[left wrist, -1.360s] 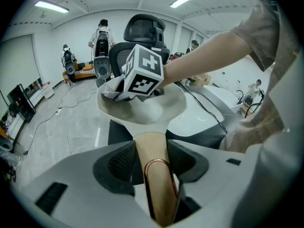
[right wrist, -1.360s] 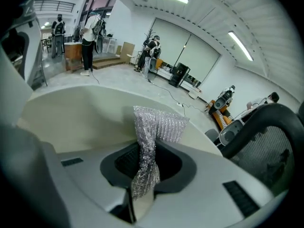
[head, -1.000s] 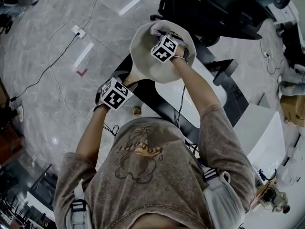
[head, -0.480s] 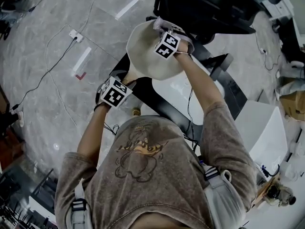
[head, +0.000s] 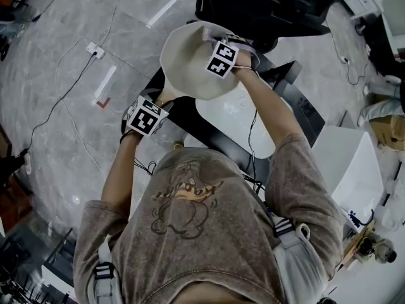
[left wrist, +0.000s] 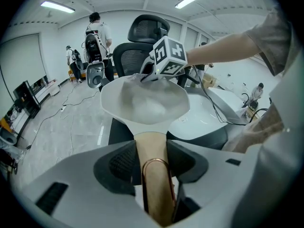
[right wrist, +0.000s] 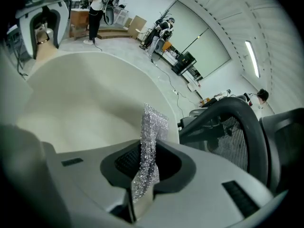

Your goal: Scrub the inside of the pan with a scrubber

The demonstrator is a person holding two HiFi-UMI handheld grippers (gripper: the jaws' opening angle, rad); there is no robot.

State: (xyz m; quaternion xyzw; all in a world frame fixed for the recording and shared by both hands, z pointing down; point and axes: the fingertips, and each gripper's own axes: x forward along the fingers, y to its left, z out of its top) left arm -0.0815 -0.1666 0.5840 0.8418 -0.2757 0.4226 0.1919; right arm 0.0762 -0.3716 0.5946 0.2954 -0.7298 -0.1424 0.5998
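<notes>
A cream pan [head: 186, 59] is held in the air over the floor. My left gripper [head: 159, 104] is shut on its tan wooden handle [left wrist: 154, 167], which runs between the jaws with a copper loop at its end. The pan's bowl [left wrist: 145, 101] opens ahead in the left gripper view. My right gripper [head: 214, 42] reaches into the pan near its far right rim, shut on a silvery mesh scrubber [right wrist: 151, 146]. The scrubber stands up out of the jaws against the pan's inner wall [right wrist: 80, 103]. In the head view the scrubber is hidden behind the marker cube.
A black office chair [head: 266, 5] stands just beyond the pan. A white oval table top [head: 237, 122] on a black frame lies under my right arm. Cables and a power strip [head: 93, 49] lie on the grey floor at left. People stand far back [left wrist: 97, 32].
My right gripper has slid with the scrubber across the pan toward its far right rim and rolled a little. The left gripper keeps its hold on the handle in the same place.
</notes>
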